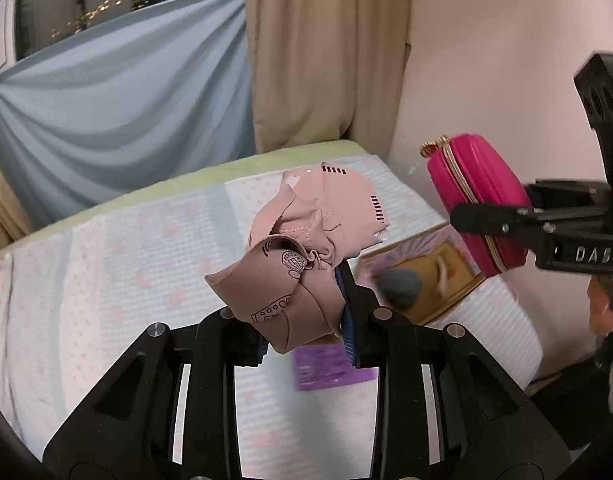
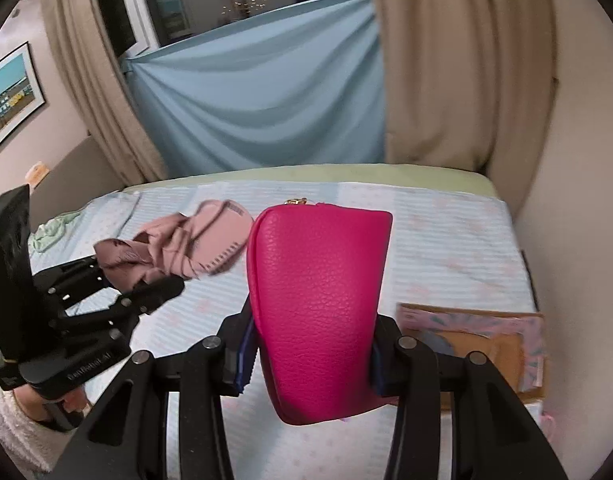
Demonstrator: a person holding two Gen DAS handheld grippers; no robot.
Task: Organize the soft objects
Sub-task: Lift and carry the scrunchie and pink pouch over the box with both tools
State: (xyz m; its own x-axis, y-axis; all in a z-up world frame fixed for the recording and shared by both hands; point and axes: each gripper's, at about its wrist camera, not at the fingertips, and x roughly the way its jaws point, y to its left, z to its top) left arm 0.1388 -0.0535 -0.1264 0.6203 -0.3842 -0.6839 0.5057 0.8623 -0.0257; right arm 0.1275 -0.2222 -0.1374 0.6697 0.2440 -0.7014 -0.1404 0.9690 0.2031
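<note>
My left gripper (image 1: 306, 316) is shut on a crumpled beige-pink cloth (image 1: 302, 236) with black printed marks and holds it above the bed. The cloth also shows in the right wrist view (image 2: 178, 248), gripped by the left gripper (image 2: 146, 280) at the left. My right gripper (image 2: 310, 356) is shut on a magenta leather zip pouch (image 2: 318, 300) and holds it upright above the bed. In the left wrist view the pouch (image 1: 478, 200) hangs in the right gripper (image 1: 486, 216) at the right, near the wall.
The bed (image 1: 126, 260) has a pale blue dotted cover with a green edge. A picture book (image 1: 422, 272) lies at its right side, also in the right wrist view (image 2: 478, 344). A purple card (image 1: 330, 368) lies below the cloth. Blue and beige curtains (image 2: 266, 92) hang behind.
</note>
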